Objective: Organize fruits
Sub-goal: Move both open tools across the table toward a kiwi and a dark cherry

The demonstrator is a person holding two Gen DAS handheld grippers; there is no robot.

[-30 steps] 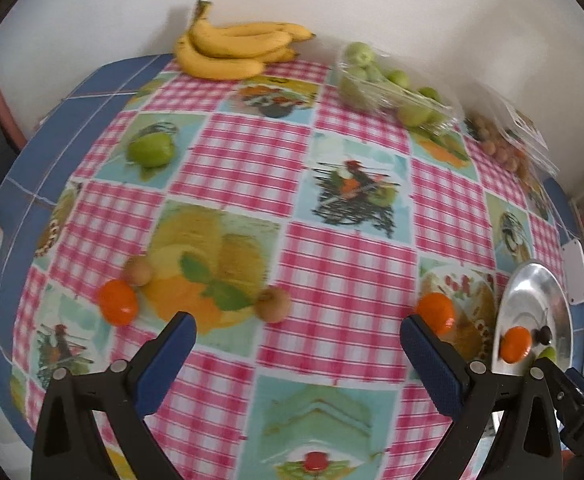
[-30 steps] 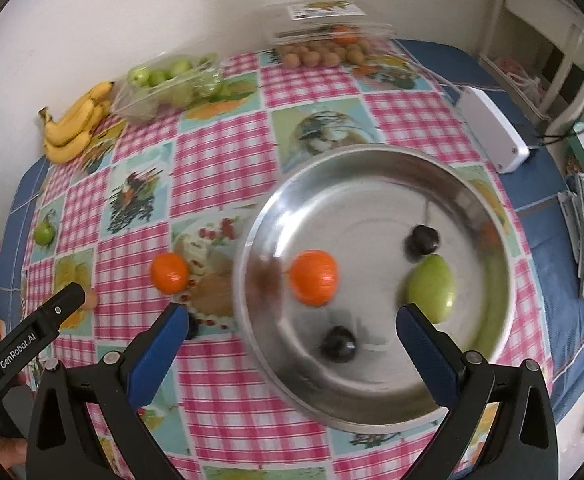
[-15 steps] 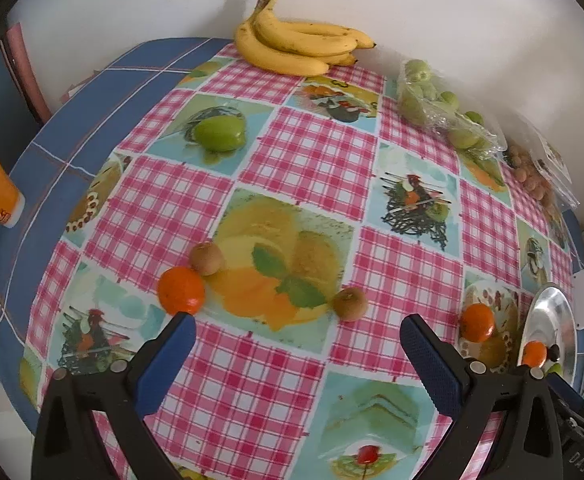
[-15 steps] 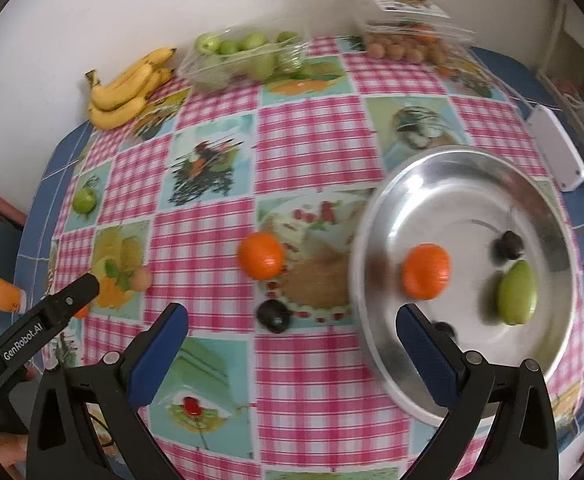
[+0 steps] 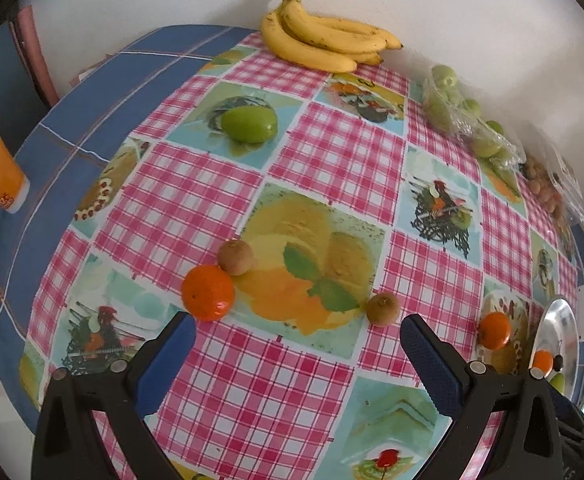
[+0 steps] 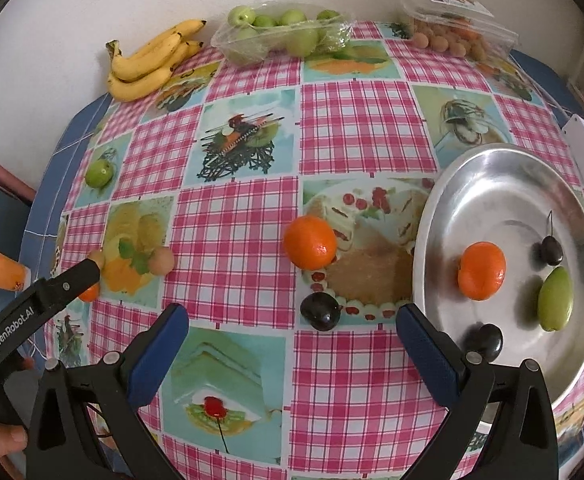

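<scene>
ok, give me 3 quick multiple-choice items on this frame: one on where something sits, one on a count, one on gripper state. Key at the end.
1. Where does the dark plum nearest the right gripper lie?
A. in the metal bowl
B. on the tablecloth, left of the bowl
C. on top of the bananas

2. How many oranges are inside the metal bowl?
A. one
B. two
C. none

3. What state is the left gripper in?
A. shut on a kiwi
B. shut on an orange
C. open, holding nothing

Key: 1 B, the plum rests on the cloth just outside the bowl's rim. 2 A, a single orange sits in the bowl with two dark plums and a green fruit; the other oranges are on the cloth. 3 C, its blue pads stand wide apart with only cloth between them.
</scene>
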